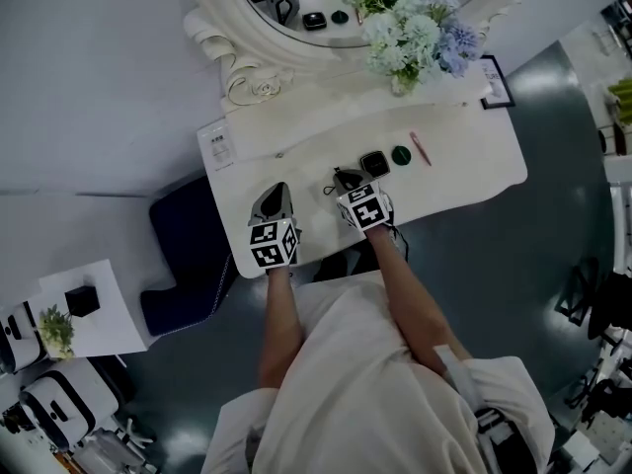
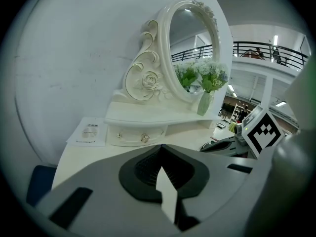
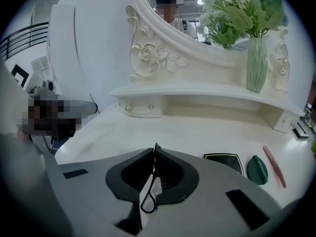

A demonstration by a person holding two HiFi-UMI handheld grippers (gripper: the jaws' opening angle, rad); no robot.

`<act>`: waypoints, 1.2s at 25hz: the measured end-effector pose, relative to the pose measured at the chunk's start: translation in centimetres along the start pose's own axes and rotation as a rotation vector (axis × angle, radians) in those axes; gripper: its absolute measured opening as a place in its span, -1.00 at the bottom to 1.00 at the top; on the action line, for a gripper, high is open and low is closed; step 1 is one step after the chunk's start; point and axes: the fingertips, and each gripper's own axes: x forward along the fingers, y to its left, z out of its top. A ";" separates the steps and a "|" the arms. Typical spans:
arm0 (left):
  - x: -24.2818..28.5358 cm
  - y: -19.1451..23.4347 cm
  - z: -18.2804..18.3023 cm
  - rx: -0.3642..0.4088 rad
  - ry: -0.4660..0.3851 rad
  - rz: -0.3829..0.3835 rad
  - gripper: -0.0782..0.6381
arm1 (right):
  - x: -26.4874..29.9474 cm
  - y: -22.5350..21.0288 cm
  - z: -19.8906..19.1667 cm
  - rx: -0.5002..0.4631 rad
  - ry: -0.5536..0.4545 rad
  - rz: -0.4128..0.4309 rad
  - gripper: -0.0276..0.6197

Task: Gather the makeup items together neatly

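Observation:
On the white dressing table (image 1: 464,181) lie a black square compact (image 1: 374,163), a dark green round item (image 1: 400,154) and a pink stick (image 1: 421,148), side by side. My right gripper (image 1: 343,176) sits just left of the compact, shut on a thin black loop (image 3: 148,201) that hangs down between its pads. In the right gripper view the compact (image 3: 224,161), the green item (image 3: 257,170) and the pink stick (image 3: 274,166) lie to the right of the jaws. My left gripper (image 1: 279,188) rests over the table's left part, shut and holding nothing.
An ornate oval mirror (image 1: 259,30) and a vase of flowers (image 1: 407,28) stand on the raised back shelf. A paper leaflet (image 1: 218,147) lies at the table's left corner. A navy stool (image 1: 188,255) stands left of the table, with a small white side table (image 1: 99,309) further left.

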 end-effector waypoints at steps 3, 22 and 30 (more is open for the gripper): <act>-0.4 0.2 -0.6 -0.014 0.002 0.009 -0.74 | 0.1 0.1 -0.1 0.002 0.009 -0.007 -0.76; -1.7 -2.3 0.3 -0.034 -0.060 0.057 -0.74 | -3.6 -1.6 1.1 0.019 -0.056 0.015 -0.49; -1.5 -9.3 -0.4 0.006 -0.048 0.047 -0.74 | -9.2 -6.0 -1.3 0.092 -0.126 0.031 -0.49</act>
